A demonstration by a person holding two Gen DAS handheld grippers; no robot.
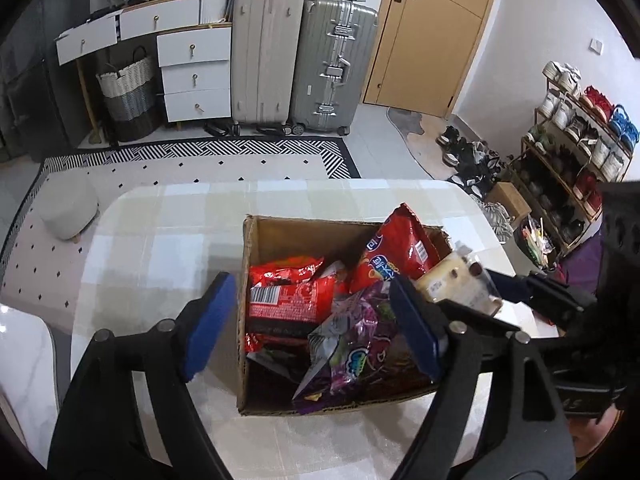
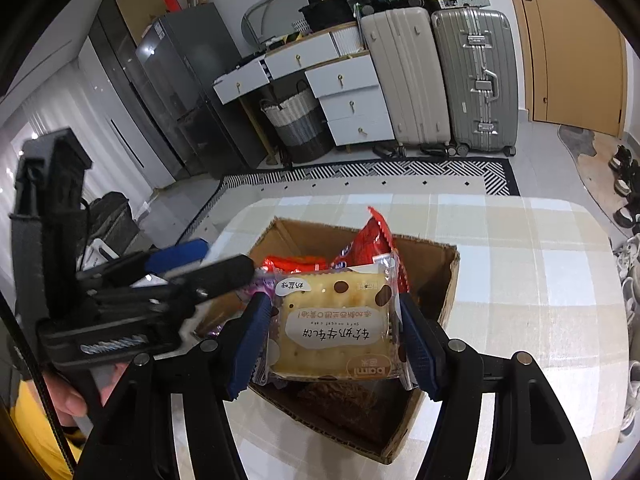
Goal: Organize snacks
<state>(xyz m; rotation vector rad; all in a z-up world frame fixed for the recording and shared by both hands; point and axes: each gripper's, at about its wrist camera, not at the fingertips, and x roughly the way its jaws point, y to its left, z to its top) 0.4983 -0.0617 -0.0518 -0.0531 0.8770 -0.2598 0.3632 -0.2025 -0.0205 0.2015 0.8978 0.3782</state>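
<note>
My right hand-held gripper (image 2: 334, 344) pinches a clear-wrapped cracker pack (image 2: 336, 328), pale yellow with brown dots; my left hand-held gripper (image 1: 312, 320) gapes empty above the snack box (image 1: 256, 360) at six o'clock on the worktop (image 1: 168, 240).

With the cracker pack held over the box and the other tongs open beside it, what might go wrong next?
1. The right tongs grip the cracker pack only by its side edges; the slick wrapper may slip.
2. The two tongs are close together over the cardboard box, so the open left tongs could bump the pack.
3. The purple bag and red bag stick up, leaving little room.
</note>
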